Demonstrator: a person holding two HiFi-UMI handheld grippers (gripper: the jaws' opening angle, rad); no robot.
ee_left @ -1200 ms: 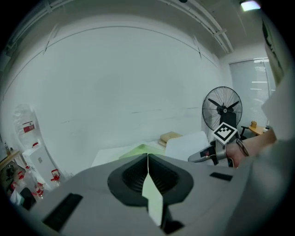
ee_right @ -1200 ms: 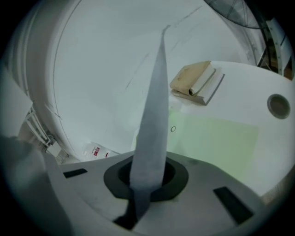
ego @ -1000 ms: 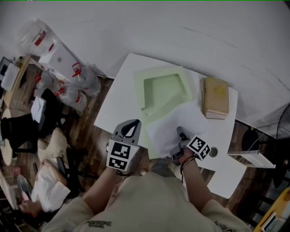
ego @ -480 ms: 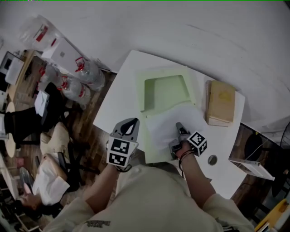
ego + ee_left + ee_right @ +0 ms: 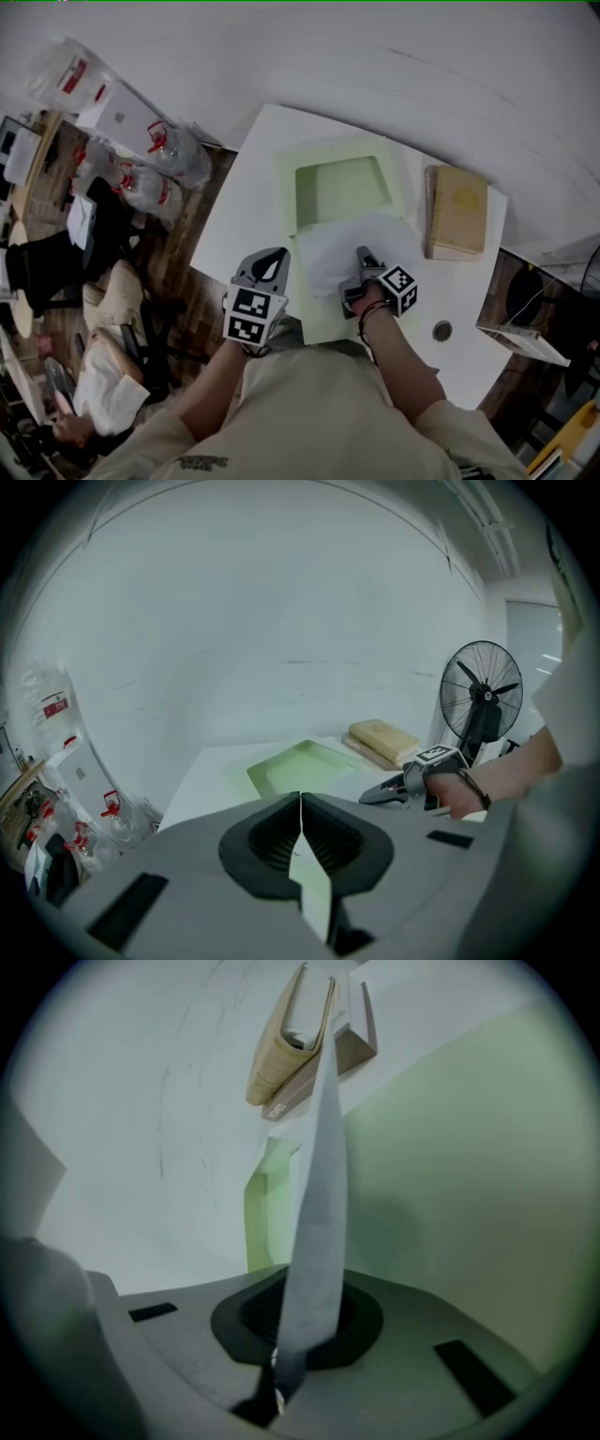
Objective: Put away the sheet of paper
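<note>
**Item 1 – sheet of paper** (image 5: pixel 328 251): white and single. It lies over the near half of the pale green tray (image 5: pixel 342 187), just short of the tray's darker recess. Its near edge is caught in the right gripper. In the right gripper view the sheet (image 5: pixel 319 1194) stands edge-on, rising from the jaws as a narrow grey-white band.

**Item 2 – right gripper** (image 5: pixel 361 255): jaws closed tight on the sheet's edge, with the paper pinched where they meet (image 5: pixel 278 1372). It sits over the tray's near part, its marker cube toward the person. It also shows from the side in the left gripper view (image 5: pixel 375 797).

**Item 3 – left gripper** (image 5: pixel 278 253): jaws pressed together along 1 thin line (image 5: pixel 300 803), with nothing between them. It is held at the table's near-left edge, beside the tray and apart from the paper.

**Item 4 – pale green tray**: flat on the white table (image 5: pixel 244 202), near the middle. Its green surface fills the right of the right gripper view (image 5: pixel 450 1176).

**Item 5 – tan book** (image 5: pixel 457 211): on the table to the right of the tray, not touching it.

**Item 6 – small round object** (image 5: pixel 442 330): on the table's near-right part; too small to identify.

**Surroundings:** clear bottles (image 5: pixel 173 159) on the floor left of the table; 1 standing fan (image 5: pixel 483 700) to the right.
</note>
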